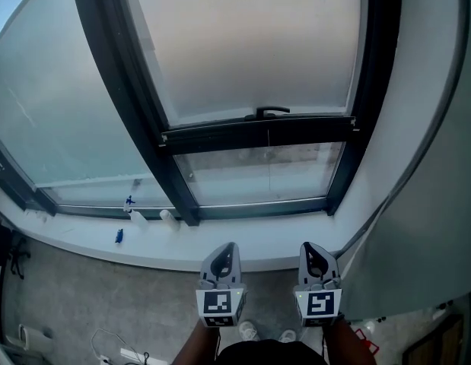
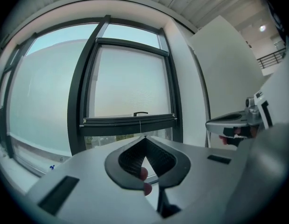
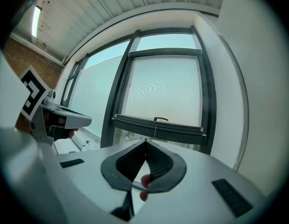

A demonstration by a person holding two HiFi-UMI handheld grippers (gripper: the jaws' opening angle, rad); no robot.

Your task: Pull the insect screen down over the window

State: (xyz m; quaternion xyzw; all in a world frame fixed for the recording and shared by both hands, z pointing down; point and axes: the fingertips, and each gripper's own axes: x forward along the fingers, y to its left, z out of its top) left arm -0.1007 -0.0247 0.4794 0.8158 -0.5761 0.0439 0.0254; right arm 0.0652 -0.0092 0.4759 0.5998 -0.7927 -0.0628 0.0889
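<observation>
Both tools are hovering side by side, well short of the window (image 1: 376,90). The left tool (image 1: 229,247) is sitting with its jaws pressed together on nothing, and the right tool (image 1: 309,247) is doing the same, closed tight and empty. The insect screen (image 1: 250,44) is hanging most of the way down the right-hand pane, its dark bottom bar (image 1: 258,134), which carries a small handle (image 1: 272,112), stopping above a strip of bare glass (image 1: 258,177). Small white items (image 1: 138,218) are lying on the white sill (image 1: 83,238) off to the left.
</observation>
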